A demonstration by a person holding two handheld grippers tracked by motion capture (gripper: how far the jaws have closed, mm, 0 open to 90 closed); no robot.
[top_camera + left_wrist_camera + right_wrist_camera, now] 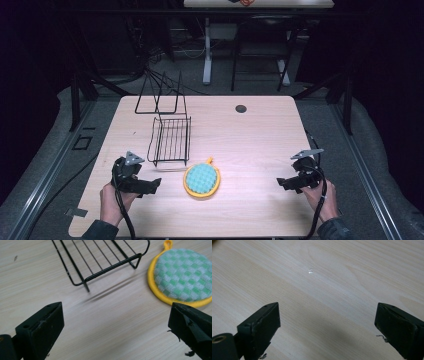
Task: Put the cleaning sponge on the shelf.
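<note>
While both claws gaped wide and empty, table [250,135] bare mid; wire rack [170,141] far-left, pot holder [201,180] just near-right of it. Left gripper [152,185] could snag the rack's wire; right gripper [282,184] idle.

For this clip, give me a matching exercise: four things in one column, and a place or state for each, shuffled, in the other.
Things:
1. pot holder
2. wire rack
3. left gripper
4. right gripper

Places or states:
a. black, stands on the table behind the pot holder
b. open, over bare wood at the table's right
c. round, green-checked with a yellow rim, lies flat
d. open, close to the pot holder on its left

Pairs: 1-c, 2-a, 3-d, 4-b
</note>
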